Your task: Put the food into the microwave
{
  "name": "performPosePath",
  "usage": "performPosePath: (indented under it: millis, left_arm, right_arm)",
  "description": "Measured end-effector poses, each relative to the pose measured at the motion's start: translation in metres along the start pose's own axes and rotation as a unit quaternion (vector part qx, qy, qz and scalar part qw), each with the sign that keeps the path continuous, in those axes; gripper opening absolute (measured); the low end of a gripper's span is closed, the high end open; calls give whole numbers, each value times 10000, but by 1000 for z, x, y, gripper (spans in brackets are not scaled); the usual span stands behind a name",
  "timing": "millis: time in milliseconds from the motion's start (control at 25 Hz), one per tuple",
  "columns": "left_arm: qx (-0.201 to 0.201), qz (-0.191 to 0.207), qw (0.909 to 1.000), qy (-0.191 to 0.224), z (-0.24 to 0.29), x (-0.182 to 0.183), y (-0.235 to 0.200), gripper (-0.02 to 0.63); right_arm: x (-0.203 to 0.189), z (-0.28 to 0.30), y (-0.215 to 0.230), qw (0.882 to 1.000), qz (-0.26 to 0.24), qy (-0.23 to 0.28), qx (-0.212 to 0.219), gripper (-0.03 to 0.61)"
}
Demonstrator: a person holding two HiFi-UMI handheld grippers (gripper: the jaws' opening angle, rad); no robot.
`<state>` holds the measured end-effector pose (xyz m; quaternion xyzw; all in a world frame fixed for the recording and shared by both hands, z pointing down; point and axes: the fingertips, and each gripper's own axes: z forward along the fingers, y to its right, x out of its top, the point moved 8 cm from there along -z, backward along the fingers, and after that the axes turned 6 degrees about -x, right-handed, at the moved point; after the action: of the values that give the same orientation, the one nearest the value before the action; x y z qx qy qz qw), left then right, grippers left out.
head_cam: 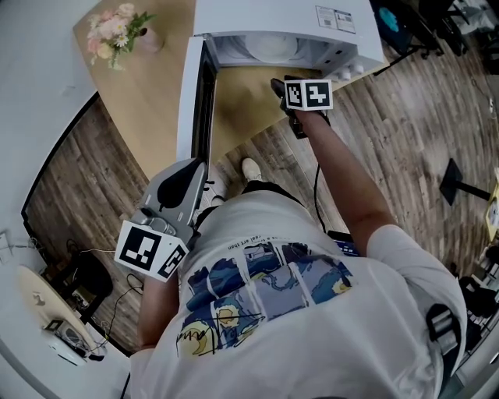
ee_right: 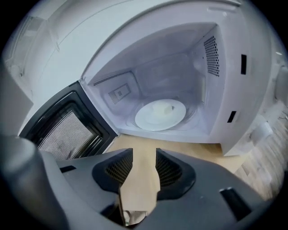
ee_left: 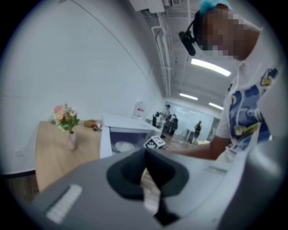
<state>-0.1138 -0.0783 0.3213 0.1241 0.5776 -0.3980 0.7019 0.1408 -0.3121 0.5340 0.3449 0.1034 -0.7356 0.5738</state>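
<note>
The white microwave (head_cam: 273, 19) stands on the wooden table (head_cam: 148, 101) with its door (head_cam: 195, 101) swung wide to the left. Inside, a white plate (ee_right: 159, 114) with a pale lump of food on it rests on the cavity floor; it also shows in the left gripper view as the plate (ee_left: 122, 146). My right gripper (ee_right: 145, 155) hovers just in front of the opening, over the table edge, jaws open with nothing between them; the head view has the right gripper (head_cam: 279, 86) by the microwave's front right. My left gripper (head_cam: 195, 167) is held low near my body, its tips together and empty.
A pink vase of flowers (head_cam: 117, 31) stands on the table's far left. The open door juts out over the table's near side. Wood-pattern floor (head_cam: 405, 117) lies right of the table, with a dark stand base (head_cam: 460, 187). People stand far off in the room.
</note>
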Motion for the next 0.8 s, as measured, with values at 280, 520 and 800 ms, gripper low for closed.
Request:
performPosePath:
  millis: [280, 520, 800]
  left_arm:
    - [-176, 88, 9998, 57, -35, -7, 4, 8]
    - [-316, 117, 9994, 124, -66, -19, 11, 8]
    - [-546, 208, 9981, 174, -94, -31, 27, 8]
  right_arm:
    - [-27, -40, -25, 9994, -109, 265, -185, 63]
    - [-56, -72, -52, 9992, -136, 299, -239, 30]
    - [-86, -120, -81, 9987, -239, 388, -212, 15]
